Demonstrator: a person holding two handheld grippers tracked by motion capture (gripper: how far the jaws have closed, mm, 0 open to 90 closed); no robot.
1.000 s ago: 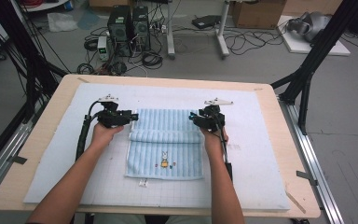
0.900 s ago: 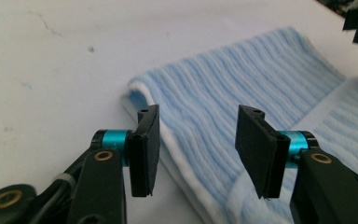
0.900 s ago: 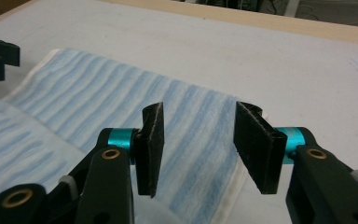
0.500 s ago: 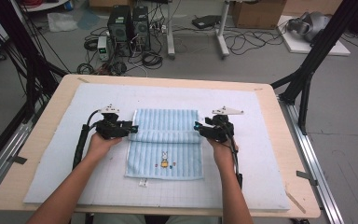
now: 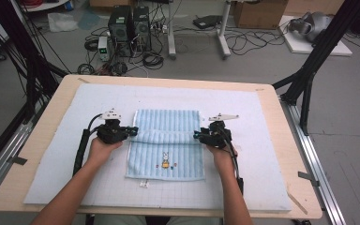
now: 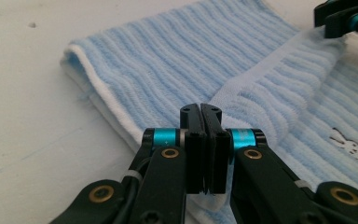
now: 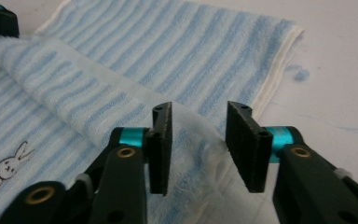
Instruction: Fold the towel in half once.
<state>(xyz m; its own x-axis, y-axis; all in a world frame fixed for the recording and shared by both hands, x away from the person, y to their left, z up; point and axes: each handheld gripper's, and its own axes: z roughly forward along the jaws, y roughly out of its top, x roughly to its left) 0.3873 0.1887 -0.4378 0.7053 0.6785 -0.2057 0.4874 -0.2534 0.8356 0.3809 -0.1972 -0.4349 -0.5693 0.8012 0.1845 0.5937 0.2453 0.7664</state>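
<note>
**Two grippers working a fold in a striped towel**

In the high view, a light blue striped towel [image 5: 166, 143] is lying in the middle of a pale mat [image 5: 51, 154] that is covering the wooden table [image 5: 23, 187]. A raised fold is running across the towel from side to side. The left gripper [image 5: 132, 131] is sitting at the fold's left end and the right gripper [image 5: 197, 136] at its right end, each held in a hand coming in from the near edge. A small rabbit picture [image 5: 165, 161] is showing on the flat part of the towel nearer the person.

In the left gripper view, the jaws are pressing together, having just been closing, and the towel's white-edged fold is reaching in right at their tips, so they are pinching the cloth. The other gripper is showing at the fold's far end, top right.

In the right gripper view, the jaws are standing apart, having just been closing, with the lifted fold lying between them, untouched by the pads.
</note>
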